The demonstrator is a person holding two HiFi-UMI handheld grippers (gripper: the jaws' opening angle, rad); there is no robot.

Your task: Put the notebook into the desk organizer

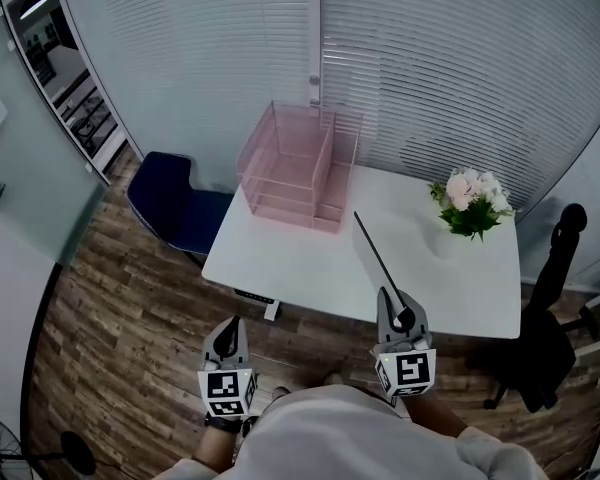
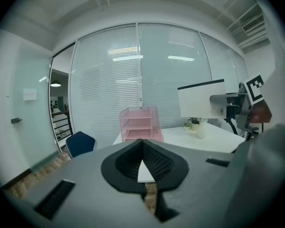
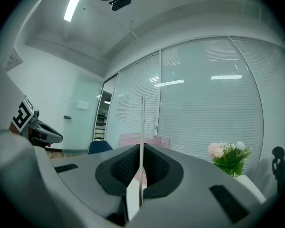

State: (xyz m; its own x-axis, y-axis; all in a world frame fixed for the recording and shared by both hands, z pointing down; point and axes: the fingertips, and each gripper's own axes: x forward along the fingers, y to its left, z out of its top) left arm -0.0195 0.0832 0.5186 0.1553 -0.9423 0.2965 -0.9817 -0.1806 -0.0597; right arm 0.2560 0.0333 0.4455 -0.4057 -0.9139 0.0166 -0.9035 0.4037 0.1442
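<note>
A pink tiered desk organizer (image 1: 298, 168) stands at the back left of the white desk (image 1: 310, 268); it also shows in the left gripper view (image 2: 138, 123) and, partly hidden, in the right gripper view (image 3: 128, 139). My right gripper (image 1: 397, 303) hangs over the desk's front edge, shut on a thin notebook (image 1: 378, 253) held upright and edge-on, pointing toward the organizer. That notebook (image 3: 142, 127) rises between the right jaws (image 3: 141, 148), and its pale cover (image 2: 202, 100) faces the left gripper view. My left gripper (image 1: 228, 326) is off the desk's front edge, shut and empty (image 2: 142, 144).
A white vase of pink flowers (image 1: 472, 203) sits at the desk's back right. A blue chair (image 1: 170, 203) stands left of the desk, a black office chair (image 1: 550, 318) to its right. Glass walls with blinds run behind, and the floor is wood.
</note>
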